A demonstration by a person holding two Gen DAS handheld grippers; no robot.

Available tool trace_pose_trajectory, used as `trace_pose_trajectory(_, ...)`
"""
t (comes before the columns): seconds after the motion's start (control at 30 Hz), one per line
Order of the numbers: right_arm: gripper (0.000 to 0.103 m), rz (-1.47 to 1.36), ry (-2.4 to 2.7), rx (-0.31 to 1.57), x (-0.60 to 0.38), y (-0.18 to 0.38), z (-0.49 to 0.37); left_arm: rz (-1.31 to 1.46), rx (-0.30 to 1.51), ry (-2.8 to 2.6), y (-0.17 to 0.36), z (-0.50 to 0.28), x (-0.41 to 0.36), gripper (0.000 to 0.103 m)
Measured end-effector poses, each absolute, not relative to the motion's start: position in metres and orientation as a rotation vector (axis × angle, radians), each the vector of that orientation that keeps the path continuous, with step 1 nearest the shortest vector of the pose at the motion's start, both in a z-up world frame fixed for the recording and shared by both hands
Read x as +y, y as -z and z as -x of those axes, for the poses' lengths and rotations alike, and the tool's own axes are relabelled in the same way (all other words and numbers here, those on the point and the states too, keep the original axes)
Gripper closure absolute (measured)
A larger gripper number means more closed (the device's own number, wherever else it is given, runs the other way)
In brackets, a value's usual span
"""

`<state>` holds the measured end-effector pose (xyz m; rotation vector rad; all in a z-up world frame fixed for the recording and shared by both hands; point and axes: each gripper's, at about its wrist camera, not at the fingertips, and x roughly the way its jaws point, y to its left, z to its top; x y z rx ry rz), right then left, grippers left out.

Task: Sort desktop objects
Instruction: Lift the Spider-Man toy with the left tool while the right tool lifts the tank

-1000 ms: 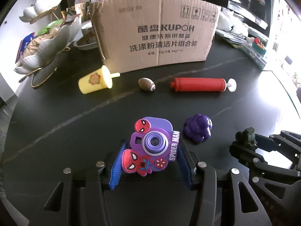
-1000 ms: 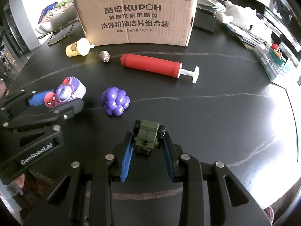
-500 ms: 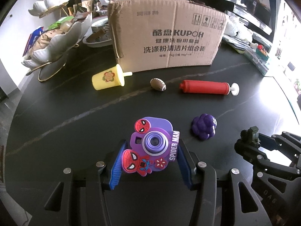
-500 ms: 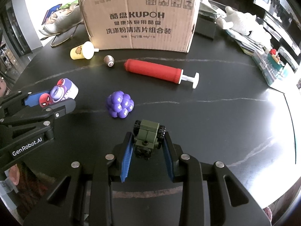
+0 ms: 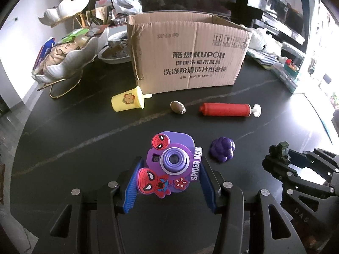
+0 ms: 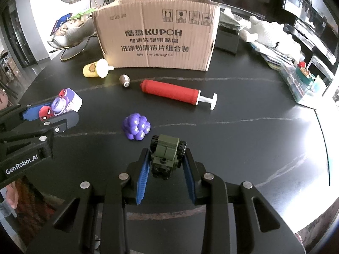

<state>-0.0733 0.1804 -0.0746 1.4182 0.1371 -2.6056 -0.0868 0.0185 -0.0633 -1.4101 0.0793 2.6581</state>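
Left wrist view: the left gripper (image 5: 169, 182) was clamped on the purple Spider-Man toy camera (image 5: 172, 165), carried above the black table (image 5: 74, 137). Looked like the carry step, with the cardboard box (image 5: 188, 59) as the likely drop spot. Couldn't see its inside.

Right wrist view: the right gripper (image 6: 166, 165) had its pads squeezed on the green toy truck (image 6: 166, 154), also off the table. Next it'd need lifting over the box rim. Purple grapes (image 6: 136, 127), red pump (image 6: 171, 92), mini football (image 6: 125, 80) and yellow cup (image 6: 95, 68) lay in front of the box.
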Motion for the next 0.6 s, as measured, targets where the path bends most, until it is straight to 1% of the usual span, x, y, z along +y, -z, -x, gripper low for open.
trace_pose_trajectory(0.37,0.075,-1.365,2.63,0.138,0.183,0.057,0.07,1.387,0.089,-2.669,0.052,0.082,0.019,0.055)
trace_pose_trajectory(0.6,0.075,-1.311,2.648,0.148,0.183,0.04,0.071,1.364,0.051,-2.69,0.034,0.086,0.014,0.055)
